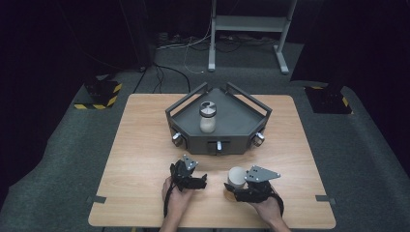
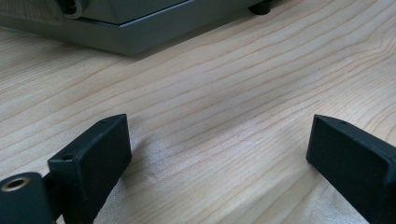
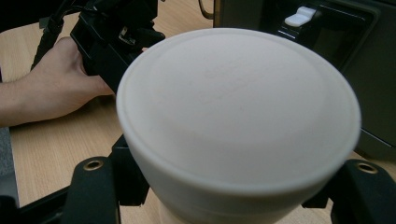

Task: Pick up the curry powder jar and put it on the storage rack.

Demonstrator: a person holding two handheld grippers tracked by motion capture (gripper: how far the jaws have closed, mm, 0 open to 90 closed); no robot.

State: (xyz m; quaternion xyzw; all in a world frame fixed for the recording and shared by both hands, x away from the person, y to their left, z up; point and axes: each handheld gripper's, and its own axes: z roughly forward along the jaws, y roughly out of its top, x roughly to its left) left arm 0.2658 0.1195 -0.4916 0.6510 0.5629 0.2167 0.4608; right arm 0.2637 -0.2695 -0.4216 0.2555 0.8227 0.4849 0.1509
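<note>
The right gripper (image 1: 241, 186) is pinching a round white plastic cup (image 1: 236, 177) between its jaws. The cup is sitting on the pale wooden table (image 1: 140, 154), just in front of the dark grey metal tray with rails (image 1: 232, 125), on the person's side. In the right gripper view the cup (image 3: 238, 116) is looking big and smooth, with a black jaw pressing on each side of it.

The left gripper (image 1: 199, 181) is resting on the table in front of the tray too, just beside the cup. Its jaws are spread wide apart with bare wood between them.

A small clear glass jar with white powder (image 1: 208, 117) is standing upright inside the tray, near its middle
</note>
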